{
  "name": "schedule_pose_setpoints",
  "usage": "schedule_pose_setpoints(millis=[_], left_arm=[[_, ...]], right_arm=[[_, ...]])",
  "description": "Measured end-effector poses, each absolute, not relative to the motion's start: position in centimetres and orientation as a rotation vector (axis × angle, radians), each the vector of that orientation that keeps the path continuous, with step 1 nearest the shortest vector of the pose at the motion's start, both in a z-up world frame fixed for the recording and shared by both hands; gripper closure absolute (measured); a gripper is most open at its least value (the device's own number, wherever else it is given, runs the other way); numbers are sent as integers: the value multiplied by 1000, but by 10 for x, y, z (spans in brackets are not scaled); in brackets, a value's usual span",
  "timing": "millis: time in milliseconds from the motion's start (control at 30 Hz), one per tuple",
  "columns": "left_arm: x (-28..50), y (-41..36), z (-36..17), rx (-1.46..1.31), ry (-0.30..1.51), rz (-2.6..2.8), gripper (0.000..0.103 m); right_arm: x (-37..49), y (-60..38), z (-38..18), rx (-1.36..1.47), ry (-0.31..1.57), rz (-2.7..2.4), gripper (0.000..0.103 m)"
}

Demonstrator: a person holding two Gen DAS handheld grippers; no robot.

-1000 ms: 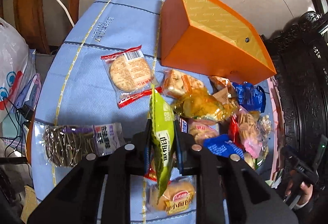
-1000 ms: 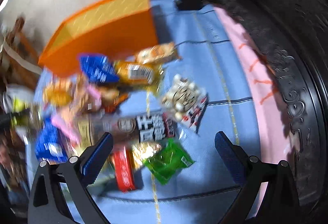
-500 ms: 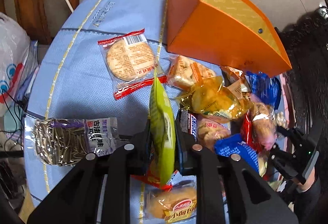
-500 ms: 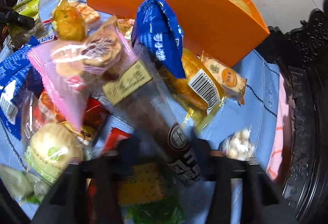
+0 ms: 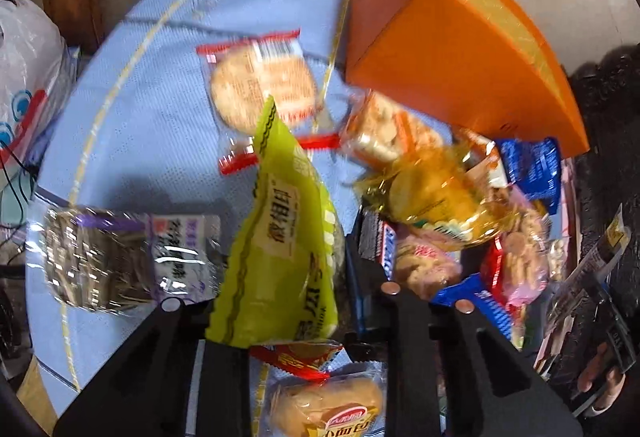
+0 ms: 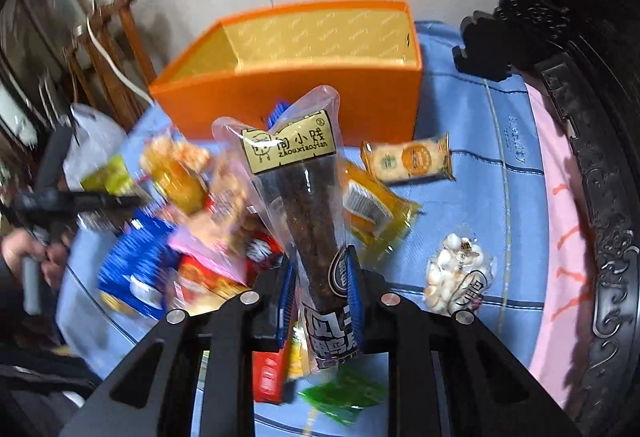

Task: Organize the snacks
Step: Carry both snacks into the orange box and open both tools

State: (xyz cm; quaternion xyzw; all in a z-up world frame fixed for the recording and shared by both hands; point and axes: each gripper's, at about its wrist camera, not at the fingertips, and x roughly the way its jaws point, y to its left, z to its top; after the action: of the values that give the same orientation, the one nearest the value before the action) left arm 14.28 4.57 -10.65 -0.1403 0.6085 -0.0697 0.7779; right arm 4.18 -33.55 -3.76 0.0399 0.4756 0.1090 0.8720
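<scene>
My left gripper (image 5: 280, 301) is shut on a yellow-green snack packet (image 5: 280, 233), held above the blue tablecloth (image 5: 160, 97). My right gripper (image 6: 320, 277) is shut on a long clear packet of dark meat stick (image 6: 304, 197), lifted upright above the snack pile. The open orange box (image 6: 304, 85) stands behind the pile; it also shows in the left wrist view (image 5: 452, 49), at the upper right. The left gripper also appears at the left of the right wrist view (image 6: 100, 197).
Loose snacks lie around: a round cracker packet (image 5: 260, 85), a seed packet (image 5: 120, 257), a blue packet (image 5: 532, 169), a white candy packet (image 6: 456, 273), an orange biscuit packet (image 6: 408, 161), a green packet (image 6: 344, 397). Dark carved furniture (image 6: 600, 157) lines the right edge.
My right gripper has closed on the meat stick packet and lifted it upright off the pile. My left gripper's green packet has turned to show its face and the view has shifted slightly.
</scene>
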Motion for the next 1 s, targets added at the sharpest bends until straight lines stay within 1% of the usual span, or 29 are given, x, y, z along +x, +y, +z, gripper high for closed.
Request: schedule_pose_setpoints(millis=[167,333,500,600,667,700,733,767,800,833,867,900,933,1000], left_arm=[[135,62,-58,-333,1219,-180,80],[148,47,3,-308,1105,-256,80],[208,-2,52,-266,1010,-368,79],[258,-45,54,-216,1010,-381,79],[284,-63,47,-223,1040,-399,78],[300,-77,40,-209,1054,-381,75],[308,-85,33,-180,1060,-343,69],[317,-94,24,-144,1078,-278,44],[321,-98,19,-131,1087,-253,13],[323,-100,15,-112,1089,-232,6],[320,-102,12,-78,1078,-205,6],[318,-103,11,-59,1072,-198,6],[313,-102,9,-37,1071,-197,6],[299,-96,9,1,1081,-195,6]], right_arm=[[45,-334,-9,181,924,284,80],[68,-328,24,243,855,350,80],[126,-346,55,389,745,373,79],[171,-348,64,376,708,320,79],[199,-349,59,376,705,277,78],[219,-348,48,373,739,251,74],[232,-346,39,361,773,239,70],[242,-343,29,341,807,211,67],[251,-339,18,307,847,164,60],[252,-337,10,293,859,135,52],[250,-337,8,296,853,130,47],[243,-338,6,304,838,133,39],[234,-340,6,315,824,136,35],[217,-344,6,340,820,141,34]])
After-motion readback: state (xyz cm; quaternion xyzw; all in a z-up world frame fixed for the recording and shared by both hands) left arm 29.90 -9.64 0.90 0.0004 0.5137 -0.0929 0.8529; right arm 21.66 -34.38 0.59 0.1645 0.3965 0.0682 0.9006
